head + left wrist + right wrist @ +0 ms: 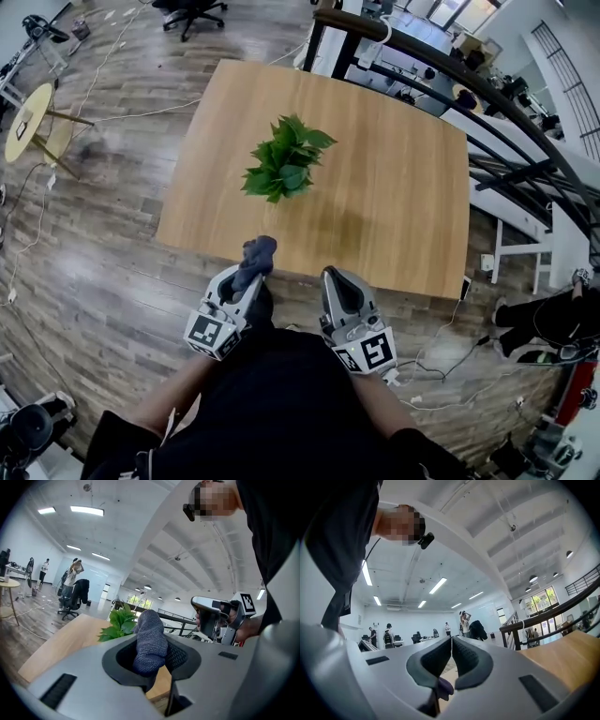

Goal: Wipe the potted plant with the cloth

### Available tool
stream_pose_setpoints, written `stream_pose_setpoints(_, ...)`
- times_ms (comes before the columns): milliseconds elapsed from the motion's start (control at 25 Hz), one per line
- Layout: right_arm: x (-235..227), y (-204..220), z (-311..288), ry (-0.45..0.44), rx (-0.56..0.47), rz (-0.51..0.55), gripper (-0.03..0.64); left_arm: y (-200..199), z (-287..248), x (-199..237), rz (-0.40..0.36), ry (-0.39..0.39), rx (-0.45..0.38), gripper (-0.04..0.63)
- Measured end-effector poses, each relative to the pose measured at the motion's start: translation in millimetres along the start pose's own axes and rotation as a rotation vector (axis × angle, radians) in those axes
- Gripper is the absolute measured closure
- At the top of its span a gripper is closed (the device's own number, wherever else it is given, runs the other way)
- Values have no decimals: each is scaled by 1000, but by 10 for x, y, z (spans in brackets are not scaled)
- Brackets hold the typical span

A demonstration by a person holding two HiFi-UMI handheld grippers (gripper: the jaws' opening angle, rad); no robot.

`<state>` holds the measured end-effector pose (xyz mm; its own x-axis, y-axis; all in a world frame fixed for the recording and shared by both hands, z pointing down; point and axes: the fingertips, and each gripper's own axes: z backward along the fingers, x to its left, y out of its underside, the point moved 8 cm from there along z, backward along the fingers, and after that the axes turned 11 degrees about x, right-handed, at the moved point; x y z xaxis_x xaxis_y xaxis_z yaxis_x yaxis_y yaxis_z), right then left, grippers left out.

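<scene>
A leafy green potted plant stands near the middle of the wooden table; the left gripper view shows its leaves beyond the jaws. My left gripper is shut on a dark blue-grey cloth, bunched and sticking up between the pads, at the table's near edge. My right gripper sits beside it to the right, also at the near edge, shut with nothing between its pads. Both grippers are short of the plant.
A small round yellow side table stands at the far left on the wood floor. A dark railing and white desks run along the right. An office chair is beyond the table. Cables lie on the floor.
</scene>
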<state>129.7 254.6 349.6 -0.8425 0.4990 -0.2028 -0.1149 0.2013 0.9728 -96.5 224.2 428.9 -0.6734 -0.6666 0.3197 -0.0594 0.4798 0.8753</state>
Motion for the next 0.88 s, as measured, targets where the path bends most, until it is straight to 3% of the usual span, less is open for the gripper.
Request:
stream_pose_setpoints(160,-46,-65,-367,-4,27,40,598,-57,-134,353,-49,12,-2,484)
stream_pose_setpoints(360,-133,74,-600,45,113,82,598,-149,-243,757,33,30,21,485)
stream_pose_setpoints(600,-379,303,-844,137,189,83,598,-152,-458,1101,13,70,75,485)
stream_pose_setpoints(880,-676,684,-986,141,315,96,598,-58,-612,1601,77,-121,133,485)
